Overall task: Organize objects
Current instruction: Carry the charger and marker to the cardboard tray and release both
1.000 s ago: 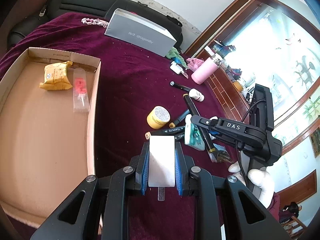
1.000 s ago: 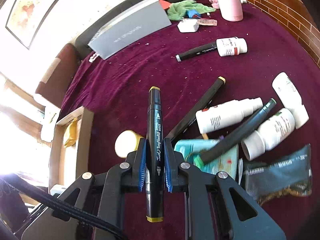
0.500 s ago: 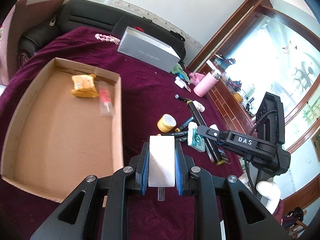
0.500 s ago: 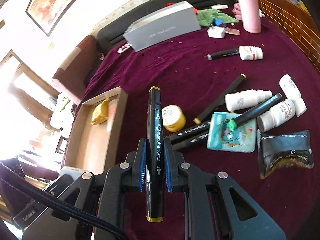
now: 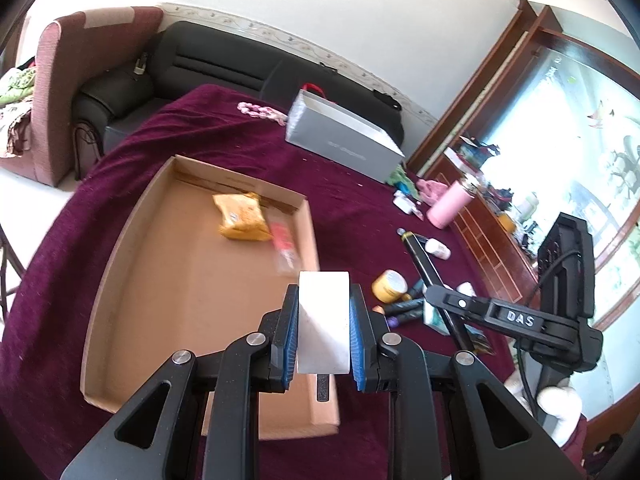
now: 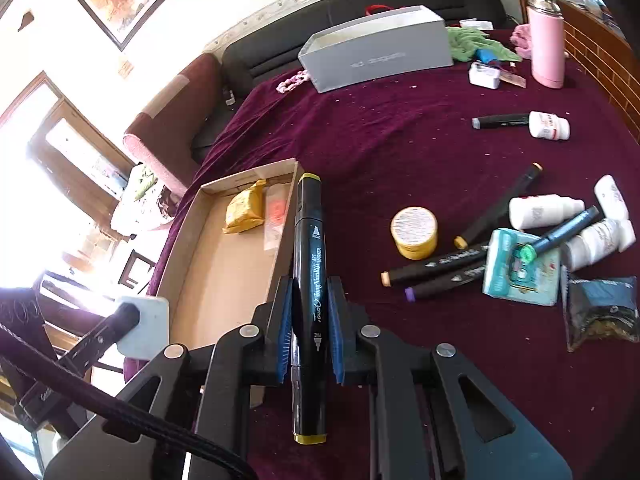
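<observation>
My left gripper is shut on a white rectangular block, held above the near right corner of the open cardboard tray. In the tray's far corner lie a yellow packet and a clear tube with red inside. My right gripper is shut on a black marker with yellow ends, which stands lengthwise between the pads, just right of the tray. The white block also shows at lower left in the right wrist view.
On the maroon cloth right of the tray lie a yellow jar, several black markers, white bottles, a teal packet and a dark pouch. A grey box and pink flask stand at the back.
Both grippers have pulled back and up from the pile of objects and shifted left toward the tray, each keeping its grip. The whole tray is now in view.
</observation>
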Tool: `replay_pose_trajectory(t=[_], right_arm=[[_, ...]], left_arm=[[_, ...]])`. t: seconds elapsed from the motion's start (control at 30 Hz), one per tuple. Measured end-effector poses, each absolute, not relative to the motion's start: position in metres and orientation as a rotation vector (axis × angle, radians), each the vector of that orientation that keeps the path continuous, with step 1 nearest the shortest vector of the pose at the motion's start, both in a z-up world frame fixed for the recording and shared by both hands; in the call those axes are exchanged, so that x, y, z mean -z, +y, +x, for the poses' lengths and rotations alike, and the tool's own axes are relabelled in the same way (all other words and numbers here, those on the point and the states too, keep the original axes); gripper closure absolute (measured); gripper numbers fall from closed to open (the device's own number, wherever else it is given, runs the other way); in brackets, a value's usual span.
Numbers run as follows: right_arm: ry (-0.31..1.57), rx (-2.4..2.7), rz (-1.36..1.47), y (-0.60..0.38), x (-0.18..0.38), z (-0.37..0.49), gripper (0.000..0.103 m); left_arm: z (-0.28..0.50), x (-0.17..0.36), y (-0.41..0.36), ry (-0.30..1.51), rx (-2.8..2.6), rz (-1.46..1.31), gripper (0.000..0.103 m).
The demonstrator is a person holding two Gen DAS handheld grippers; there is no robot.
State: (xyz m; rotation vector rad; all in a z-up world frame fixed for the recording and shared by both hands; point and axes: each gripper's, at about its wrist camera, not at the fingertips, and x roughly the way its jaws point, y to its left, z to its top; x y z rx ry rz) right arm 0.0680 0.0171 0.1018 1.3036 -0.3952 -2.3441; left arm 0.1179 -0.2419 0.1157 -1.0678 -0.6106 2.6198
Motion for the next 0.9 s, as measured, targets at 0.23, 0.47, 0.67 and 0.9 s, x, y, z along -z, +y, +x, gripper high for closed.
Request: replay_pose_trajectory(t=[0.23, 0.47, 0.67, 0.9], right_arm=[[-0.38, 2.277, 1.333, -0.014, -0.095, 0.053, 0.089], [-0.4, 2.173, 1.367, -0.05, -0.085, 0.028, 0.089], [-0.407, 2.096, 1.396, -0.089, -0.074, 0.001, 0.089], [-0.492, 1.965, 1.458, -0.134, -0.053, -0.034, 0.089]], left_arm=[[0.086, -0.111, -0.269, -0.586, -2.689, -1.103, 0.085], [0.044, -0.096, -0.293, -0.557, -2.724, -1.199, 0.085], [0.012, -0.077, -0.308, -0.56, -2.714, -1.281, 0.085], [-0.022, -0.056, -0.324, -0.555, -2.716, -1.371, 0.085]])
